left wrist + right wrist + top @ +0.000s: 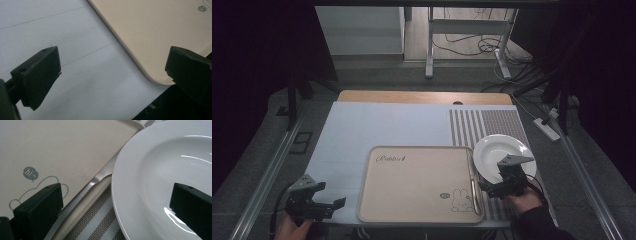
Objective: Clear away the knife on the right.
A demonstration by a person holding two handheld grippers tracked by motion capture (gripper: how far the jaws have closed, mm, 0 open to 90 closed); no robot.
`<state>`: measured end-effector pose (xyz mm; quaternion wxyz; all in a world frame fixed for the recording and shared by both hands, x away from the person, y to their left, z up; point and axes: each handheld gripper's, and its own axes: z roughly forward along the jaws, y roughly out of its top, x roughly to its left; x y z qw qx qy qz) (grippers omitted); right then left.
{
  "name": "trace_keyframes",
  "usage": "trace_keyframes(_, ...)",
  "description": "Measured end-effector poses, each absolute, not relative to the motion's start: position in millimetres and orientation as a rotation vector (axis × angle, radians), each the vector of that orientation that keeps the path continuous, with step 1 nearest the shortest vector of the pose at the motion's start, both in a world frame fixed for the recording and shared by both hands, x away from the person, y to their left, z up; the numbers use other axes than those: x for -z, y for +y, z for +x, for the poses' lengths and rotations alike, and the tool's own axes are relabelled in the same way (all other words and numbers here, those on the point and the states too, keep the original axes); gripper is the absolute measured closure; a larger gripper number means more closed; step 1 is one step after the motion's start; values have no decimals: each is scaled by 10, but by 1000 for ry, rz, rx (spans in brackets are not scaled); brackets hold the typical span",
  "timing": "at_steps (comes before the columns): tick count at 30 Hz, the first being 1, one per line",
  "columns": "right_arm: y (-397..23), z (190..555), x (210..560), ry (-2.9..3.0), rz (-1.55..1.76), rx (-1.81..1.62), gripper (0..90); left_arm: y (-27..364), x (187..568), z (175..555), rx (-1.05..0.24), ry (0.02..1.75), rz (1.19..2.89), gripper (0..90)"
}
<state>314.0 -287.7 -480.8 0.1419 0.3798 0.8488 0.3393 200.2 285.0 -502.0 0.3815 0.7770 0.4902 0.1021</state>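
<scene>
Left gripper (319, 202): held over the pale blue mat (377, 125) at the near left corner, jaws spread wide and empty, aimed rightward at the near left corner of the tray (412, 215). Nothing is touched by it.

Tray: beige, rounded rectangle, laid flat at the near centre of the table. Its long axis is judged to run left to right, though the shape is close to square; the printed rabbit (460, 200) sits at its near right corner. Its surface is bare.

Spoon (473, 182): a metal utensil, apparently a spoon, lying along the tray's right rim, long axis running near to far.

Plate (497, 150): white, round, upright, resting on the striped mat (482, 122) just beside the tray's right edge, overlapping its rim.

Right gripper (504, 186): jaws wide, bracketing the plate's near rim, not closed on it.

Progress: judged early; the plate is approached but not gripped, and its lifting and placing remain.
</scene>
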Motion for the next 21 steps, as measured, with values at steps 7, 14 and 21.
trace_keyframes(7,-2995,3064,4812,2418,1142,-995,0,2850,5019,2001,-261,1251,1982,13)
trace_keyframes(14,-3092,2996,4831,2390,1180,-994,0,2851,5019,2001,-261,1250,1982,12)
trace_keyframes(21,-3173,2940,4854,2374,1209,-988,0,2853,5018,2001,-261,1249,1983,12)
